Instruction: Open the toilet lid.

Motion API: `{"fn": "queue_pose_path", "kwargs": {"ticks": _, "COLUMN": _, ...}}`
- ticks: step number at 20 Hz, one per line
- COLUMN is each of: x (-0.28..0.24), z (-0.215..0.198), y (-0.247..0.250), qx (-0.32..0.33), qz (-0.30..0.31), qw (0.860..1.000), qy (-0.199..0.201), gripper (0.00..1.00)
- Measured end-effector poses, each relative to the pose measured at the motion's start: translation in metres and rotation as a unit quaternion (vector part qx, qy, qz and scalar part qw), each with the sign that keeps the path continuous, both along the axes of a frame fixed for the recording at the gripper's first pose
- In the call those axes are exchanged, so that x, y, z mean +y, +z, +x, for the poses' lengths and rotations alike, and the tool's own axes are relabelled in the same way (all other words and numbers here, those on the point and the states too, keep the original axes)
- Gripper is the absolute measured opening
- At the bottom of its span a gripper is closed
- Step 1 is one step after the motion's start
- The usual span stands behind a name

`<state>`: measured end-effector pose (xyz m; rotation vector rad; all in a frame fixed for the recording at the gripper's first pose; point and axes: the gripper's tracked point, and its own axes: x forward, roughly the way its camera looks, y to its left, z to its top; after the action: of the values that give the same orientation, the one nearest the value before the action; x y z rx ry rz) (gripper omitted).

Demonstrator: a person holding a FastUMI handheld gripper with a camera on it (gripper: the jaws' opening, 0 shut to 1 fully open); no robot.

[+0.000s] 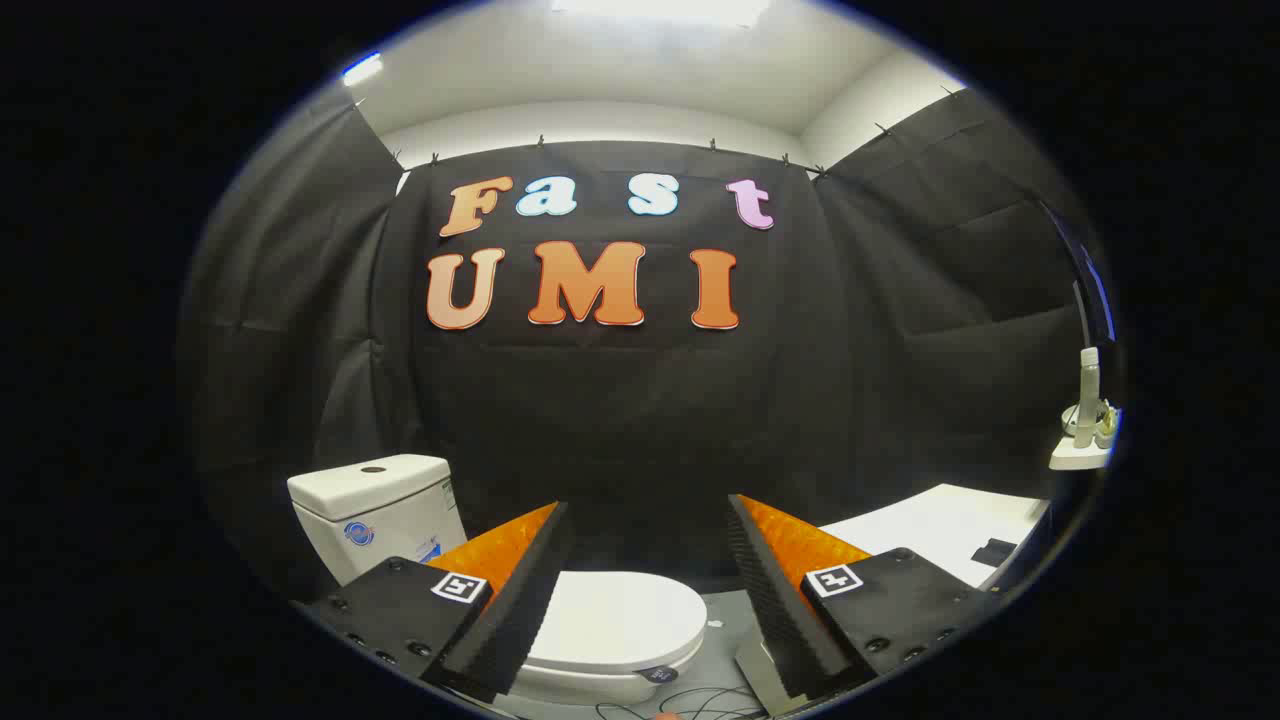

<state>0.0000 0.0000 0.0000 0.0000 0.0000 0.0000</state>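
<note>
Below and between the two fingers of the claw [648, 590] lies the glossy white oval plastic toilet lid [615, 620], flat down on its seat and closed. Its front rim curves just beyond the fingertips, and a small dark tag [657, 674] hangs at that front edge. Nothing of the lid is raised, so the task looks barely begun — the approach is under way, the lifting is all ahead.

The claw stands wide, its fingers well apart and holding nothing; neither finger touches the lid. As I judge it, what remains is to bring the fingers down to the lid's front edge, catch it, and swing it up and back toward the tank.

Behind the lid, off to the left, rises the white ceramic cistern [375, 510] with a round button on top and a sticker on its face. Thin dark cables [690, 703] trail across the grey floor [722, 620] near the bowl's front. Farther right sits a white flat-topped bench [930, 530] carrying a small dark object [993, 550], and beyond it a small white wall shelf [1078, 458] bearing a pale upright bottle [1087, 395]. Black cloth walls close the booth all round.
</note>
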Motion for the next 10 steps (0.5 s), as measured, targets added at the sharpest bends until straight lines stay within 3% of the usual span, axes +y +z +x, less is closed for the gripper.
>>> {"fn": "queue_pose_path", "kwargs": {"ticks": 10, "x": 0.0077, "z": 0.0045, "y": -0.0043, "qx": 0.004, "qz": -0.008, "qw": 1.0, "qy": 0.008, "gripper": 1.0}}
